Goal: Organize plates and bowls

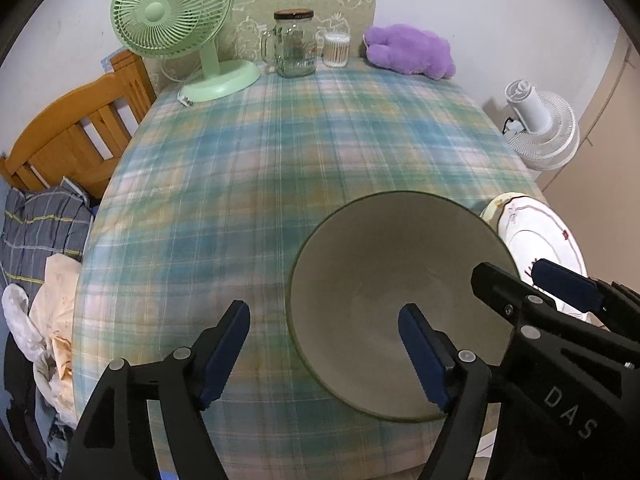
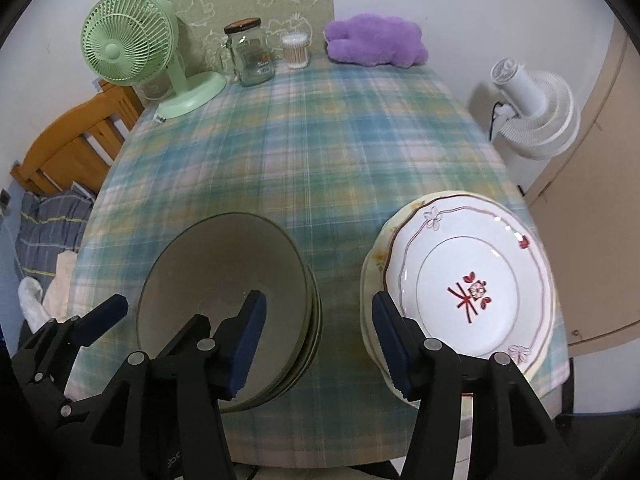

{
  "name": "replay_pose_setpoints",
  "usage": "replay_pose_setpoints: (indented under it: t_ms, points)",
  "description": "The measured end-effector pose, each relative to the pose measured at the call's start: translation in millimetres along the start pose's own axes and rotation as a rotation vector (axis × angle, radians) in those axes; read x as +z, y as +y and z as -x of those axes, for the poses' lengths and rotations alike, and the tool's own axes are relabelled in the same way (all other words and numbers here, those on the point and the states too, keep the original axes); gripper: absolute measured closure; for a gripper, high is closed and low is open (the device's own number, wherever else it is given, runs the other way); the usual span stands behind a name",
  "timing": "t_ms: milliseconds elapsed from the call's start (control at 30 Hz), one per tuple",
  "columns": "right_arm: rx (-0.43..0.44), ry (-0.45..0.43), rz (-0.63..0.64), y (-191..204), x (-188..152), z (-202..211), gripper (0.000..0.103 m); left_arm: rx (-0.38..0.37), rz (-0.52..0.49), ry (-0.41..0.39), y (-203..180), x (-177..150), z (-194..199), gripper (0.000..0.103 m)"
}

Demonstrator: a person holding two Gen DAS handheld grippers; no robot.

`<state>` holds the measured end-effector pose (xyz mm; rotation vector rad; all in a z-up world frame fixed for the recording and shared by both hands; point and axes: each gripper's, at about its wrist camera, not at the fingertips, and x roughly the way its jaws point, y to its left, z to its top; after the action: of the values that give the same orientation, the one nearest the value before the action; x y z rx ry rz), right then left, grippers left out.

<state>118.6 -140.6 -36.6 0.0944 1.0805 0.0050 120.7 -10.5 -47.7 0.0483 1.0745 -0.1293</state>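
Observation:
A stack of grey-green bowls [image 2: 224, 280] sits on the plaid tablecloth [image 2: 312, 160] near the front edge. To its right, a white plate with a red flower motif [image 2: 468, 280] lies on top of a cream plate [image 2: 374, 264]. My left gripper [image 1: 324, 356] is open: one finger hangs inside the top bowl [image 1: 400, 280], the other outside its left rim, and neither pad touches it. My right gripper [image 2: 320, 344] is open over the gap between bowls and plates. Its left finger is above the bowl's right side, its right finger by the plates' left edge.
At the table's far end stand a green desk fan [image 1: 172, 12], a glass jar mug [image 1: 294, 44], a cotton-swab tub [image 1: 336, 50] and a purple plush toy [image 1: 408, 50]. A wooden bed frame [image 1: 68, 140] with bedding lies left, a white fan [image 1: 540, 128] right.

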Motion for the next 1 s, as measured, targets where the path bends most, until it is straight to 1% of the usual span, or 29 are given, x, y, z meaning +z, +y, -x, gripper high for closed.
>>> replay_pose_setpoints:
  t_ms: [167,267,533,600,633,700,800,867,1000]
  points:
    - [0.040,0.050,-0.020,-12,6,-18,0.044,0.034,0.022,0.039,-3,3,-10,0.022]
    - [0.082,0.085,-0.033,-18,10,-30,0.044,0.052,0.035,0.068,-5,4,-16,0.022]
    - [0.209,0.156,-0.034,-20,13,-55,0.045,0.111,0.053,0.105,-11,8,-25,0.022]
    - [0.236,0.168,-0.034,-19,13,-60,0.052,0.120,0.059,0.113,-11,7,-27,0.022]
    - [0.243,0.172,-0.028,-19,13,-62,0.053,0.123,0.064,0.119,-11,7,-29,0.022]
    - [0.250,0.187,-0.017,-16,13,-66,0.061,0.115,0.079,0.135,-9,6,-34,0.022]
    - [0.260,0.207,-0.019,-13,13,-70,0.068,0.087,0.083,0.147,-6,5,-38,0.022]
    - [0.259,0.211,-0.001,-9,13,-71,0.070,0.075,0.073,0.151,-6,6,-41,0.022]
    - [0.234,0.208,0.005,-5,14,-70,0.069,0.026,0.052,0.157,-5,8,-48,0.022]
